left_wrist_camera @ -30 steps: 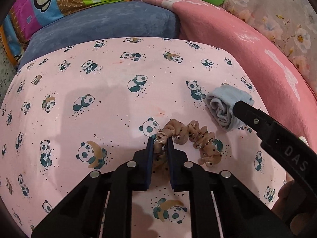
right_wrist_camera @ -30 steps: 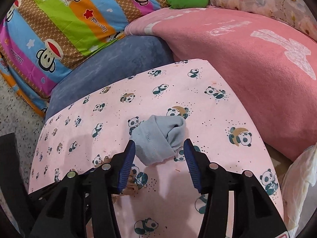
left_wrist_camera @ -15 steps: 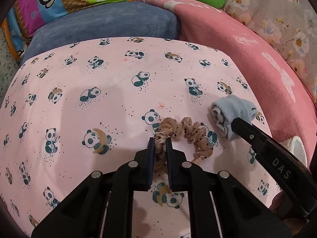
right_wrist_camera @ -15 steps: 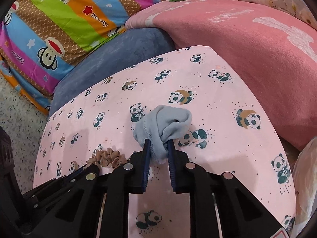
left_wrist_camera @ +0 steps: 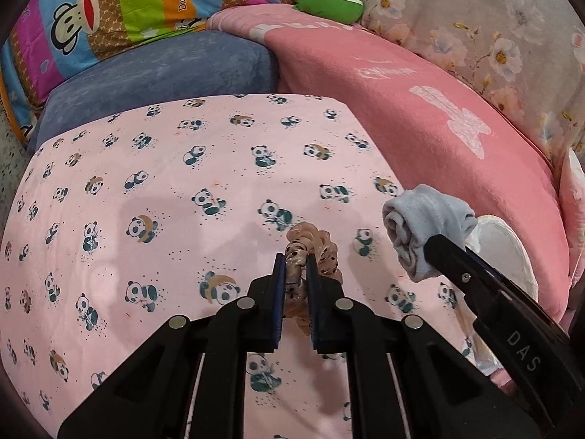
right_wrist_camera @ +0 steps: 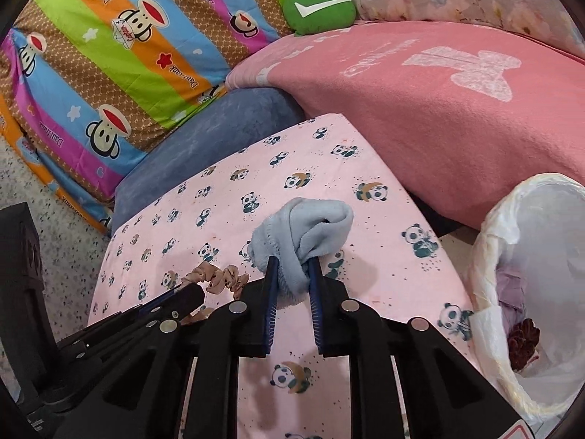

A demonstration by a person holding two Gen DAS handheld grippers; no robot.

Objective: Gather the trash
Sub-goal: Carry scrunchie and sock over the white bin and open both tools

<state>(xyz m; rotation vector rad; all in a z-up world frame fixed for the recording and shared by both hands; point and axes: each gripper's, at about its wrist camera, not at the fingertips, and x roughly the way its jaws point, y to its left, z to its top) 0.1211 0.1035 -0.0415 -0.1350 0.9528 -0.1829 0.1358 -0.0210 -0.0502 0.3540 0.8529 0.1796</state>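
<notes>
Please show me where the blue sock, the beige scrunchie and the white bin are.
blue sock (right_wrist_camera: 310,226), right wrist view, its bunched upper part
beige scrunchie (left_wrist_camera: 314,243), left wrist view, its top ruffle
white bin (right_wrist_camera: 490,234), right wrist view, its left rim

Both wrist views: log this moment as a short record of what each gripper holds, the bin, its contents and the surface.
left gripper: shut on scrunchie
right gripper: shut on sock, fingers just closed on it
bin: white-lined, at the right beside the panda sheet
bin contents: purple cloth, dark red item
items on sheet: none loose in view
backdrop: pink blanket, blue cushion
</notes>
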